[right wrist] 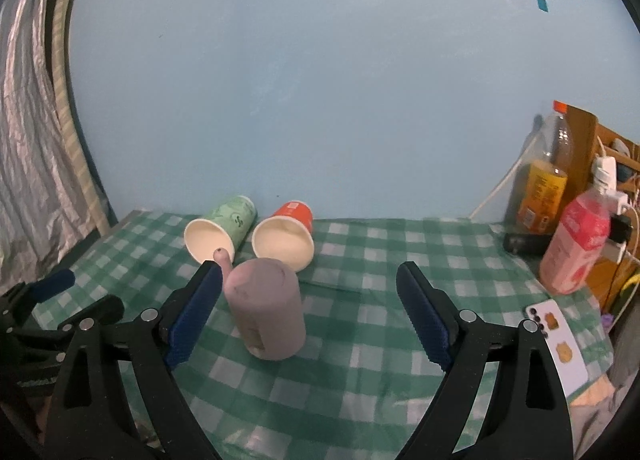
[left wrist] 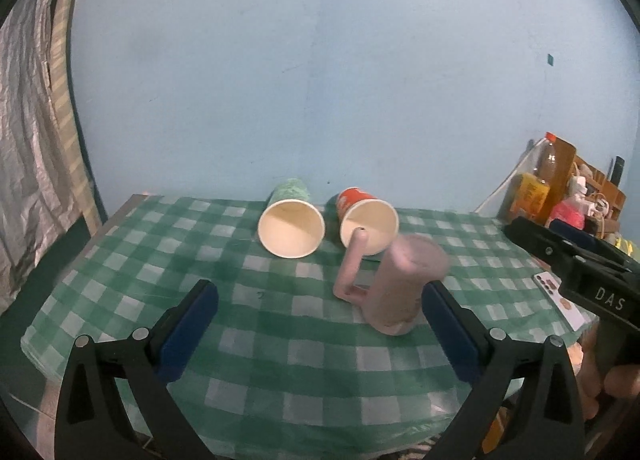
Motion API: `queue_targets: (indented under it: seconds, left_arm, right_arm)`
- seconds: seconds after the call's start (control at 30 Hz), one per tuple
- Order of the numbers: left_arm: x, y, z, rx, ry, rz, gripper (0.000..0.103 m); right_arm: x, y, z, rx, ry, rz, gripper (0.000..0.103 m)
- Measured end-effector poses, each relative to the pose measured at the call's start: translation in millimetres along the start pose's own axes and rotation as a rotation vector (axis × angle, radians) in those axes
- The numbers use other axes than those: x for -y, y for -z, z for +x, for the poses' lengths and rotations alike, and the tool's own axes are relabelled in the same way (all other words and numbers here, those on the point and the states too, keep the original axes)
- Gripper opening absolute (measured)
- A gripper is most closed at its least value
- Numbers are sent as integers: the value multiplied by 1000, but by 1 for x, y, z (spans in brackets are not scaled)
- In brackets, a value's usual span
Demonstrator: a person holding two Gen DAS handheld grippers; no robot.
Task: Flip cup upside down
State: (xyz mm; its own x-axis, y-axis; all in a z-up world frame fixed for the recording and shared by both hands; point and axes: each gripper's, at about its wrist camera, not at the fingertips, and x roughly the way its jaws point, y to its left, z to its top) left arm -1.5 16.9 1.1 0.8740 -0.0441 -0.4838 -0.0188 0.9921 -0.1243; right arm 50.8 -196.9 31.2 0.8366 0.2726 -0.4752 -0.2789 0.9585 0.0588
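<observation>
A pink plastic cup with a handle (left wrist: 404, 286) stands tilted on the green checked tablecloth (left wrist: 280, 340), closed end up, blurred by motion. It also shows in the right wrist view (right wrist: 266, 310). My left gripper (left wrist: 320, 332) is open and empty, its right finger close beside the cup. My right gripper (right wrist: 310, 316) is open and empty, the cup just inside its left finger. A green paper cup (left wrist: 291, 224) and a red paper cup (left wrist: 366, 219) lie on their sides behind, mouths toward me.
Bottles (right wrist: 576, 244) and a wooden rack stand at the table's right end. A white phone (right wrist: 560, 344) lies near the right front edge. A blue wall is behind, a curtain at left.
</observation>
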Motion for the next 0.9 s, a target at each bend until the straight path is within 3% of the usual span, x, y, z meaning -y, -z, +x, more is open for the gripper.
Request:
queue_targets:
  seconds: [0.9]
  left_arm:
    - [22,2,-21,36,-22,83,103]
  right_arm:
    - [-2,13,-12,-18,-7,-7,88]
